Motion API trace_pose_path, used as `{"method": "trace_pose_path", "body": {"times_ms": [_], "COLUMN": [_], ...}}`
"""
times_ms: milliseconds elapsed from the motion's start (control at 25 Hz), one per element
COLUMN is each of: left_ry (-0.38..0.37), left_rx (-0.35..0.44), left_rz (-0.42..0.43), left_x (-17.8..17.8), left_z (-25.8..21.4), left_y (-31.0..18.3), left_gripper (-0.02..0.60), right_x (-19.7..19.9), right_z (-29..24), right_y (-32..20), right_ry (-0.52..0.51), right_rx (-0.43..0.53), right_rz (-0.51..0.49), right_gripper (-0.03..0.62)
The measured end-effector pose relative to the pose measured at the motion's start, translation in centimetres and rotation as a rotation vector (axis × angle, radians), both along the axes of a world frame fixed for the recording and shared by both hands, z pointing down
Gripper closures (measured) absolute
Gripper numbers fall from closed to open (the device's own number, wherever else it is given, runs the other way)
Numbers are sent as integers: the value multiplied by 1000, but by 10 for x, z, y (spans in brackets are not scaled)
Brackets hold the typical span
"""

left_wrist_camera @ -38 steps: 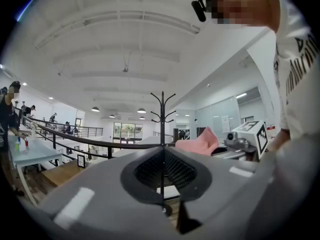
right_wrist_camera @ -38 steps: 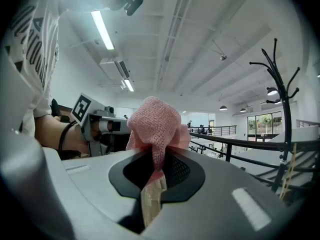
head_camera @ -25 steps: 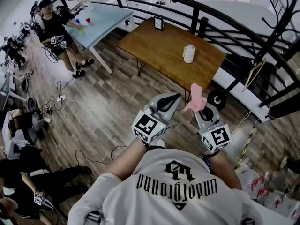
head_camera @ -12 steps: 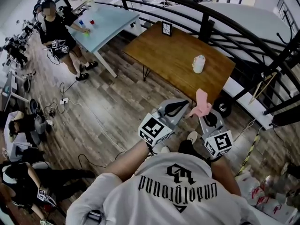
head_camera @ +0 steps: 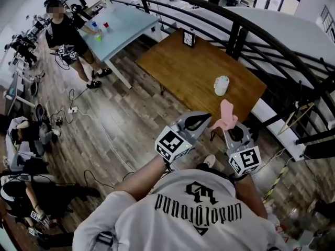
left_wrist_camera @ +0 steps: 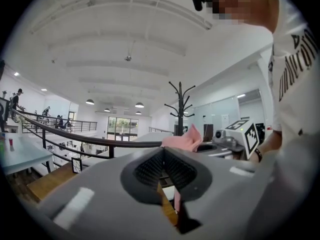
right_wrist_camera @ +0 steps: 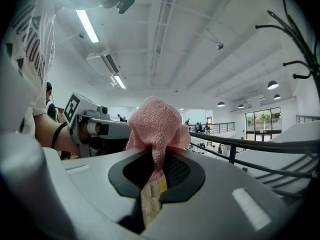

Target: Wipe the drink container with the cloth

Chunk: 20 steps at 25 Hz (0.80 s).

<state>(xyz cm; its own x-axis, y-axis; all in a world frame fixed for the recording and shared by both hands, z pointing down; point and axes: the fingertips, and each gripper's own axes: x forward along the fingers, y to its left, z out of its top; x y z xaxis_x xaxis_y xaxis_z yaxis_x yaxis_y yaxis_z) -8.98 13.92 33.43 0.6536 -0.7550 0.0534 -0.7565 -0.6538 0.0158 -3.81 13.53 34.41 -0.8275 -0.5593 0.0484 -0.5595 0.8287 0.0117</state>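
Head view: the person's forearms (head_camera: 146,175) are reaching forward side by side over the wood floor (head_camera: 131,114), short of the wooden bench (head_camera: 178,61), with both grippers pointing level toward it. The left gripper (head_camera: 204,117) is showing its fingers clenched together, nothing between them. The right gripper (head_camera: 226,125) is grasping a pink cloth (head_camera: 226,113), which is standing up from its fingers. The white drink container (head_camera: 222,85) is standing upright on the bench near its right end, well apart from both grippers. Bare floor is lying open along the bench's near edge, and a black railing (head_camera: 235,33) is running behind its far edge.
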Motion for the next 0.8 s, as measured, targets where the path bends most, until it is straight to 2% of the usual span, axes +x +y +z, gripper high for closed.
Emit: {"method": "trace_pose_path", "body": {"times_ms": [200,400,800], "left_ry": [-2,-4,-12], "left_rx": [10,9,0], "left_rz": [-33,-72,-31], "left_x": [20,42,50], "left_z": [0,9,21], "left_y": [-56,-83,-135], "left_gripper": [531,531,531], "right_x": [23,52,60], "right_z": [-4,7,15], "right_y": [-57,-87,-133], "right_ry": [-1,-1,-1], "right_rx": [17,7,-1], "right_rz": [-30,-54,-40], "right_gripper": [562,562,562]}}
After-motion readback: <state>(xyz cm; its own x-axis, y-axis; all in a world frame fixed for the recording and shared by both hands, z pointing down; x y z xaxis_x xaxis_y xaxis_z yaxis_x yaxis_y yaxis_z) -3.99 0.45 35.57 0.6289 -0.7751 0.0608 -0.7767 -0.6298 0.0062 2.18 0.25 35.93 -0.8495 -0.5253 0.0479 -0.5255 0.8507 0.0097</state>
